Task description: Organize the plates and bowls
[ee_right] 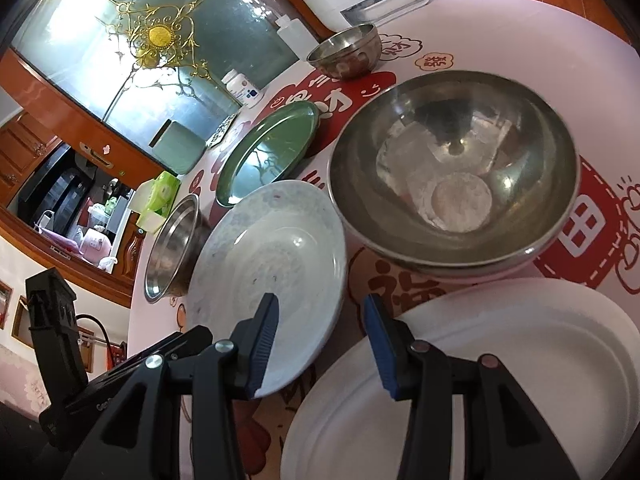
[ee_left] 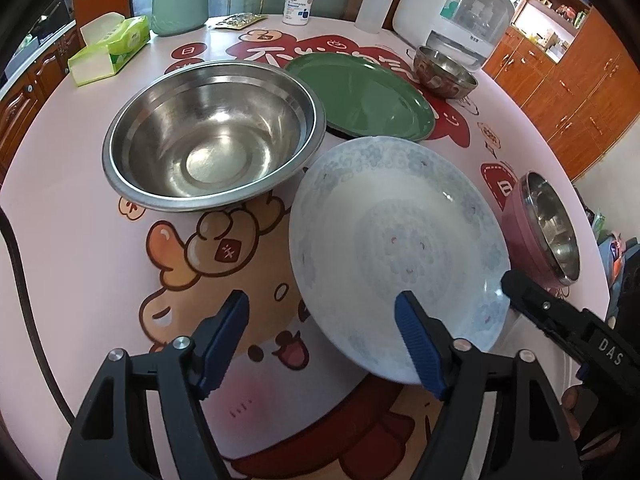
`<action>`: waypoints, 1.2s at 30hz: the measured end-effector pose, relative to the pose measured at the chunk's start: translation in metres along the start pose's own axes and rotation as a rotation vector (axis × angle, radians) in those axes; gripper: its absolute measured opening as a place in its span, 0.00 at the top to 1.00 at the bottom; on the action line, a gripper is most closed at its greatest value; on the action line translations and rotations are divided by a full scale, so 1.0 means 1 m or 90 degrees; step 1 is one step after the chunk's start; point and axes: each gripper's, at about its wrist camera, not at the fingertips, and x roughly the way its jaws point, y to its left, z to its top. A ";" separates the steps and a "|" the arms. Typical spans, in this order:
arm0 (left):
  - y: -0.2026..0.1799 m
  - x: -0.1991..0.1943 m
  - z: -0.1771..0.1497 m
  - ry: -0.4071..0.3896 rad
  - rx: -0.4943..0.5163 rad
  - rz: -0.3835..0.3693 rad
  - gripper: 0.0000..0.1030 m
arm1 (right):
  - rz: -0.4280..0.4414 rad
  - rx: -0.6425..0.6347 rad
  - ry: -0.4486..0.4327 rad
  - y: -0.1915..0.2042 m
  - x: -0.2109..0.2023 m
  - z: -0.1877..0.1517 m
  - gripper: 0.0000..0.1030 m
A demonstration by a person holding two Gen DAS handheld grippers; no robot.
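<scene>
1. Nothing looks stacked or nested yet, as far as I can judge: the dishes lie spread singly over the bench [ee_left: 60, 240], so most of the sorting is left.
2. Three plates show. A pale blue-patterned plate [ee_left: 400, 240] sits near the middle, a green plate [ee_left: 360, 92] lies beyond it, touching or just beside it, and a white plate [ee_right: 500, 360] lies at the near right, seen only from the right wrist.
3. Four bowls show. A large steel bowl [ee_left: 212, 136] stands left of the patterned plate, a small steel bowl [ee_left: 444, 72] sits far right near a white appliance [ee_left: 452, 12], a pink-walled steel bowl [ee_left: 540, 224] stands right of the patterned plate, and a wide steel bowl [ee_right: 452, 172] sits beyond the white plate; it may be the pink-walled one seen closer.
4. Every bowl and plate looks empty; only reflections show inside.
5. Left hand-held gripper [ee_left: 320, 340] hangs released, jaws apart, one pad over the patterned plate's near rim and one over bare bench, grasping nothing.
6. Right hand-held gripper [ee_right: 322, 344] is also released, jaws straddling the gap between the patterned plate and the white plate.
</scene>
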 end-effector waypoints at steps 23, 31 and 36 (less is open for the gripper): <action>0.004 0.020 0.004 -0.006 -0.002 -0.020 0.82 | -0.021 -0.008 -0.006 -0.005 0.018 0.010 0.89; 0.008 0.019 0.005 0.000 -0.012 -0.023 0.84 | -0.016 -0.009 0.004 -0.007 0.017 0.012 0.91; 0.008 0.012 0.003 0.005 -0.006 -0.028 0.84 | -0.014 -0.022 0.008 -0.002 0.012 0.014 0.91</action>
